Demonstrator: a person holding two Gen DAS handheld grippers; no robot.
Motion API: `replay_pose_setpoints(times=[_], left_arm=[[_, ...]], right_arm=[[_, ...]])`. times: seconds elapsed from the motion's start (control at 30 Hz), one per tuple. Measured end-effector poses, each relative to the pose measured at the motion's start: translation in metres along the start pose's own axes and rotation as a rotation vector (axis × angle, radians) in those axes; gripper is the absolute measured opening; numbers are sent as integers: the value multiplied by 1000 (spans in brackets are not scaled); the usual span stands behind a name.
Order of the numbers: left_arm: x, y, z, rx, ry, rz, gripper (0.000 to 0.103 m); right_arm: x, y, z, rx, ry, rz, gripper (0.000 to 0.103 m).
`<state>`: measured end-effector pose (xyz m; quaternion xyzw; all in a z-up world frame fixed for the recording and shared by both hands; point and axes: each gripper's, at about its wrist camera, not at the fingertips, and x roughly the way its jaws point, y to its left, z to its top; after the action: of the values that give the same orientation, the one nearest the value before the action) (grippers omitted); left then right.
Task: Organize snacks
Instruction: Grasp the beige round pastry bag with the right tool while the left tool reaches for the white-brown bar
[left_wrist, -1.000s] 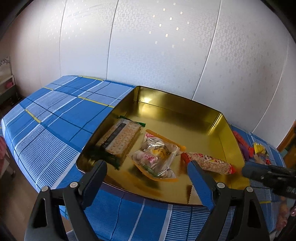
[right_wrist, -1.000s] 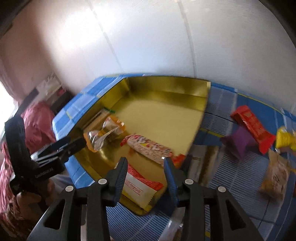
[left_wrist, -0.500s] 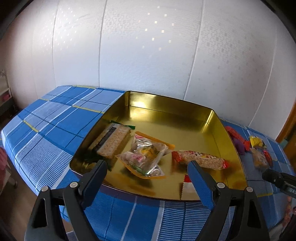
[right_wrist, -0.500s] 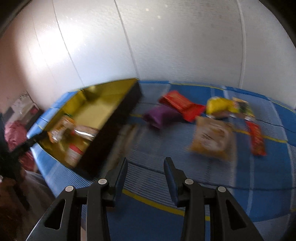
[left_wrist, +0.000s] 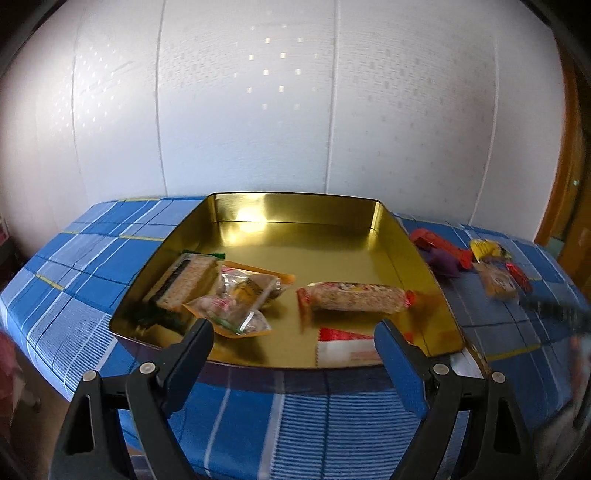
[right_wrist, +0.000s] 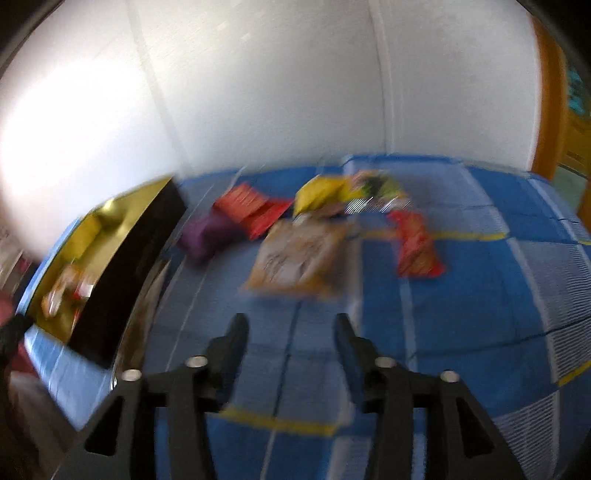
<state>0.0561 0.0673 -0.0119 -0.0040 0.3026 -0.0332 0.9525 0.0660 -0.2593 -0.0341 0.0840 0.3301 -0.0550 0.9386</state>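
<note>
My left view is sharp and evenly daylit, with a bright glare patch on the far wall of the gold tin (left_wrist: 255, 216) and sparkles on the white wall (left_wrist: 280, 74). Its far right edge smears. My right view is blurred throughout, snack packets (right_wrist: 299, 254) streaked, washed out white at upper left. Both bulge and darken at corners.
</note>
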Motion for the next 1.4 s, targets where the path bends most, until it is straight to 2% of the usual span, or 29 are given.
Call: replay_pose_setpoints(times=[0.03,0.07,0.13,0.27,0.43,0.47,0.5,0.6,0.7,0.8,0.9,0.97,1.03,1.1,1.13,1.23,1.27,1.3,1.4], left_arm=[[-1,-3,-1,8,-1,-3,89],[-2,-6,-2,18,-3,-5,89],[-4,-13,-6,36,-4,-5,89],[-6,-22,-11,51,3,-9,89],[-9,-33,-19,69,20,-17,89],[-10,-35,-20,75,22,-21,89],[-13,-39,-21,84,20,-28,89],[-18,-53,-22,103,19,-60,89],[-17,-75,-24,114,62,-132,89],[-7,-101,-31,110,145,-211,89],[3,-122,-35,99,208,-249,89],[11,-134,-36,100,241,-245,89],[20,-142,-37,93,274,-230,84],[30,-147,-39,62,315,-234,73],[33,-150,-40,54,324,-227,71],[36,-156,-38,56,304,-195,64],[36,-156,-37,58,298,-190,51],[37,-158,-37,66,292,-172,46],[38,-164,-37,86,276,-159,43]], right_arm=[[-1,-3,7,13,-17,-9,70],[0,-5,14,26,-31,-16,72],[7,-7,27,53,-28,-29,72],[36,2,43,55,49,-30,72],[78,18,45,-37,153,-112,72],[79,20,42,-67,136,-129,67],[78,20,41,-77,127,-118,63],[71,14,33,-98,130,-68,62],[61,4,26,-102,146,-51,62],[50,-6,18,-100,163,-43,62],[38,-16,8,-73,141,-33,62],[32,-22,6,-41,137,-31,62],[29,-30,5,-6,133,-20,62],[25,-38,4,17,135,-10,62],[25,-40,4,24,133,-9,62],[21,-45,3,43,133,-3,62],[21,-46,3,48,134,-3,62],[21,-47,3,55,134,0,62],[20,-50,5,77,134,9,62]])
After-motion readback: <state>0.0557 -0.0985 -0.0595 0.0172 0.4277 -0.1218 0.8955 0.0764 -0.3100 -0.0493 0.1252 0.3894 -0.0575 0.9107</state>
